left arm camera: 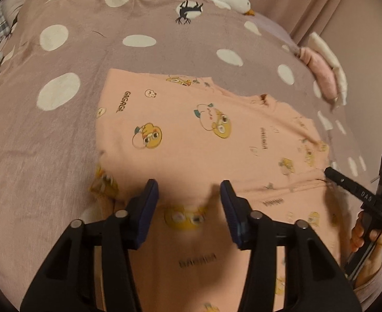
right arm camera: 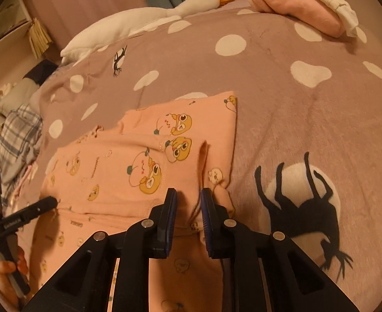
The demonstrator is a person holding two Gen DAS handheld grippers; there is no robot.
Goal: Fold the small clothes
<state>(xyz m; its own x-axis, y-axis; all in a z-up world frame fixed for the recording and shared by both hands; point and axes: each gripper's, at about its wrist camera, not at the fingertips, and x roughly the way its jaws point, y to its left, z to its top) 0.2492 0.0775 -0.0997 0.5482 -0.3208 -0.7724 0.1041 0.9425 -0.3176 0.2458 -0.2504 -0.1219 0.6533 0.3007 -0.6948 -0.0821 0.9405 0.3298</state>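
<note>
Peach cotton, the small printed garment (left arm camera: 204,130) lies spread on the dotted bed cover (left arm camera: 60,143), looking light, limp and crease-prone (best pinched at a hem or corner), with the left gripper (left arm camera: 189,192) half-open above it and the right gripper (right arm camera: 188,200) narrow over its edge, seemingly holding nothing.

One peach shirt (left arm camera: 204,135), one goose plush (right arm camera: 144,18), two grippers (left arm camera: 189,195) (right arm camera: 188,202), one spotted blanket (right arm camera: 295,119).
</note>
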